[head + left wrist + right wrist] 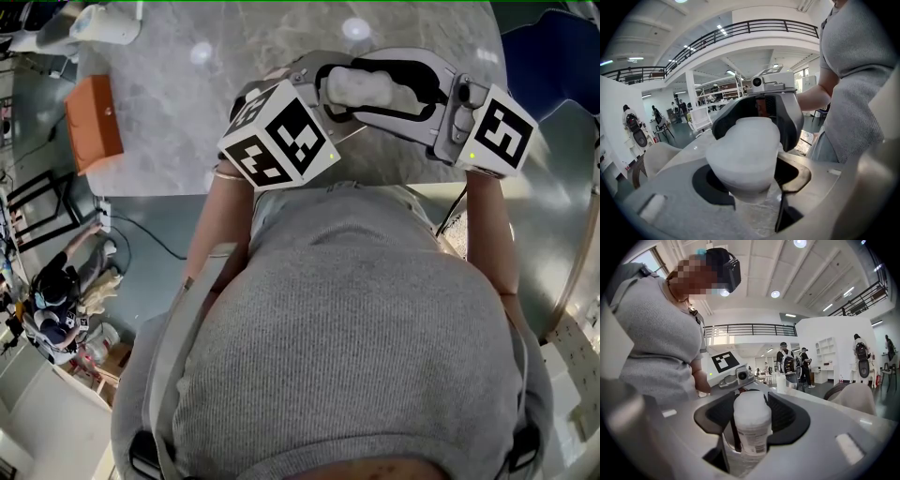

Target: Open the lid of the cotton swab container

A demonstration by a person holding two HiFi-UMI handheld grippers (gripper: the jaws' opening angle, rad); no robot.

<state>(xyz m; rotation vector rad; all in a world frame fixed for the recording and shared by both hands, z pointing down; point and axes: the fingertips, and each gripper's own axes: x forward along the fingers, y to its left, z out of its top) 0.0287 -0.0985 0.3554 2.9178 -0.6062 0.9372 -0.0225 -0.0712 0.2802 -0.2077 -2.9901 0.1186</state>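
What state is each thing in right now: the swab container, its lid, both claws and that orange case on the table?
cotton swab container: held off the table, level between both claws.
lid: looks still on.
left claw: shut on the lid.
right claw: shut on the container's labelled body.
orange case: lying flat at the table's edge, untouched.

Frosted matt plastic cotton swab container (pixel 751 414), paper label (pixel 753 439); glossy marble-look table (pixel 178 122); ribbed knit sweater (pixel 356 319).

Swab container (pixel 751 427) label — print illegible.
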